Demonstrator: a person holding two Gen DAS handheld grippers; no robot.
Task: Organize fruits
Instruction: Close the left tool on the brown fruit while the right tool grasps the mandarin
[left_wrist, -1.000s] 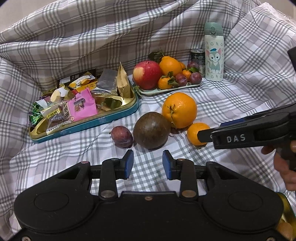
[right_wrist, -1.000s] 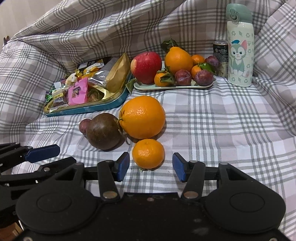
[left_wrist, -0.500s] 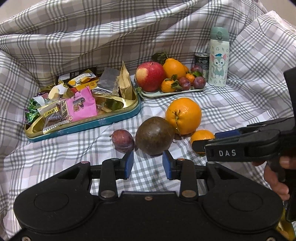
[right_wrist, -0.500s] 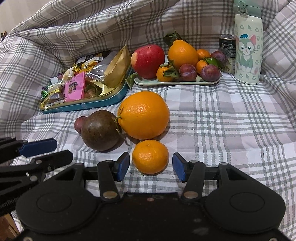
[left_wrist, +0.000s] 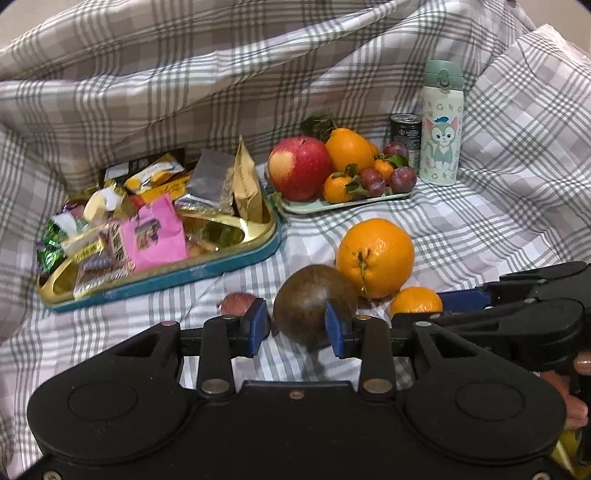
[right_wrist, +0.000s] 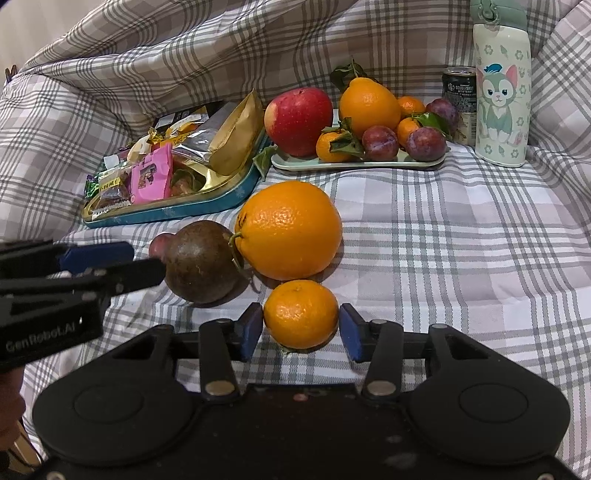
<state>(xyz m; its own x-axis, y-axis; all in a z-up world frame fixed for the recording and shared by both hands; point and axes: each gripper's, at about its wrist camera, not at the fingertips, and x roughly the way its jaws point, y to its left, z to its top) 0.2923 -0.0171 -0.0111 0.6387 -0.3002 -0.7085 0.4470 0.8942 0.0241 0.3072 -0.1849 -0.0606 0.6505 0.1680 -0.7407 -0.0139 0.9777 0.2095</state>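
Loose fruit lies on the plaid cloth: a large orange (right_wrist: 289, 229), a brown round fruit (right_wrist: 201, 262), a small mandarin (right_wrist: 300, 314) and a small plum (left_wrist: 238, 302). A pale green plate (right_wrist: 356, 163) at the back holds an apple, oranges and plums. My left gripper (left_wrist: 295, 326) is open, its fingers either side of the brown fruit (left_wrist: 314, 304). My right gripper (right_wrist: 300, 332) is open with the mandarin between its fingers, not clamped. The right gripper also shows in the left wrist view (left_wrist: 443, 306).
A gold and teal tin tray (right_wrist: 177, 212) full of wrapped snacks stands at the left. A cat-print bottle (right_wrist: 501, 85) and a dark can (right_wrist: 460, 99) stand behind the plate at the right. Folded plaid cloth rises at the back and sides.
Both grippers have moved forward. The left fingers now flank the brown fruit; the right fingers now flank the mandarin. No fruit has been lifted.
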